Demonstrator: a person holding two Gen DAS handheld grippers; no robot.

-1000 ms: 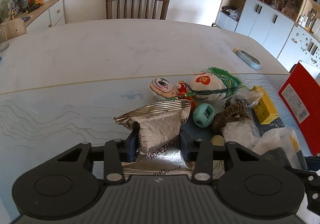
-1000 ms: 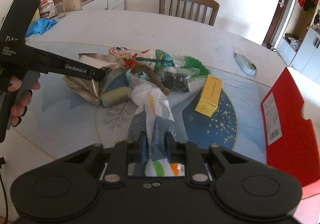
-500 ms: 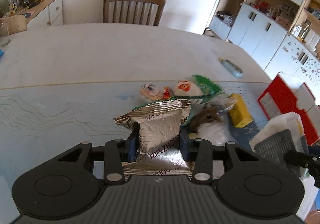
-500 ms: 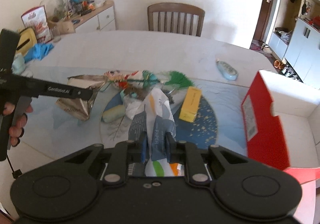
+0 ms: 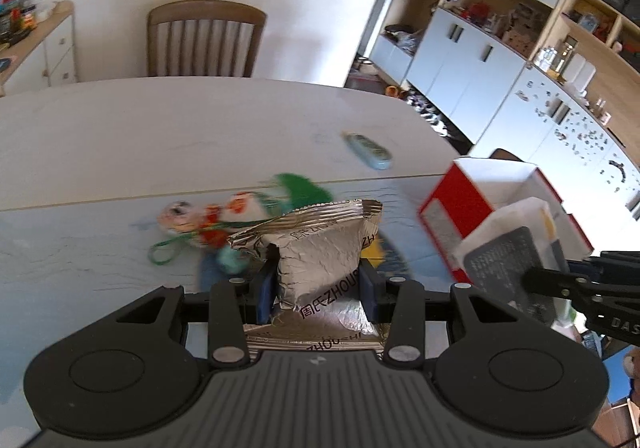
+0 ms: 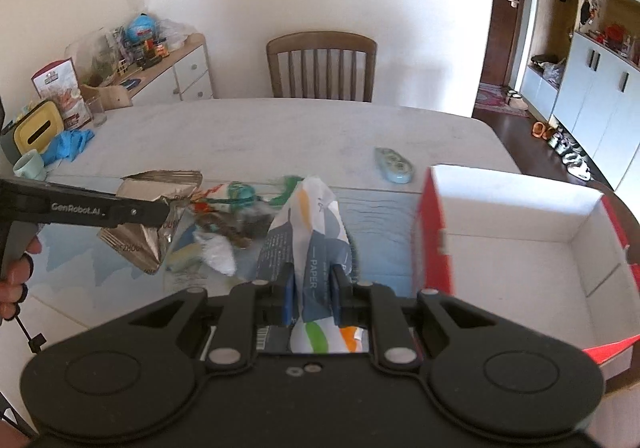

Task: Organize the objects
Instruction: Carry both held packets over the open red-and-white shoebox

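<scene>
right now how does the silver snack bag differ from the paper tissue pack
The silver snack bag is crinkled bare foil with dark lettering; the paper tissue pack is white and grey with orange and green patches. The bag sits in the left claw, whose fingers stand wide; the pack sits in the right claw, pinched narrow. Both are soft packets held clear of the table.

Crinkled silver snack bag [image 5: 320, 248] with black lettering; white tissue pack [image 6: 316, 244], grey, green and orange patches; red box [image 6: 520, 244], white inside.
</scene>
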